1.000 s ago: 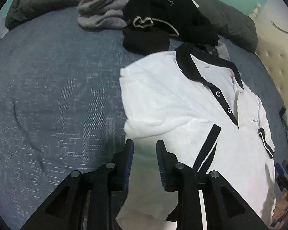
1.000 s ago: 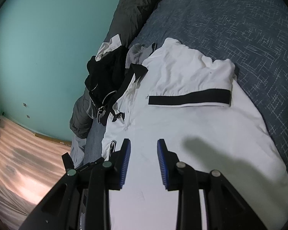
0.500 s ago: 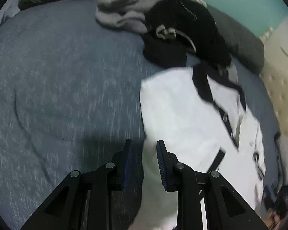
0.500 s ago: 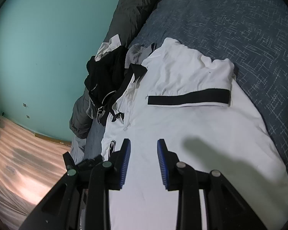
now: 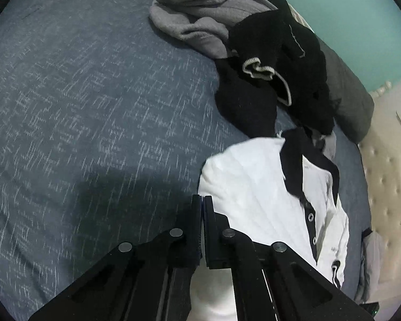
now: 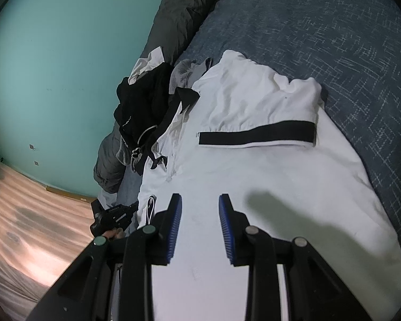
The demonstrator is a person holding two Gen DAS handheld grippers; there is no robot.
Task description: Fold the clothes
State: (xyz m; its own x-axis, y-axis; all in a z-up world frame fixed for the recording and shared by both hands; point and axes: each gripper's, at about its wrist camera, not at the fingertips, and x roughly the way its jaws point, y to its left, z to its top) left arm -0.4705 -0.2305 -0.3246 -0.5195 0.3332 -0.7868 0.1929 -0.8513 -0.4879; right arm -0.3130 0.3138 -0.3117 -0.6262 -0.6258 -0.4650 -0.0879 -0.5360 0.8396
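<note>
- Blue bedspread [image 5: 93,107] is bearing the white polo shirt [image 6: 267,176], which is lying flat, one sleeve folded in; its long axis is running from the collar away toward the hem.
- Left gripper [image 5: 202,200] is sitting at the shirt's left edge, jaws having just been closing and now meeting; whether cloth is pinched cannot be told.
- Right gripper [image 6: 200,208] is hovering over the shirt body, part-open, holding nothing.
</note>
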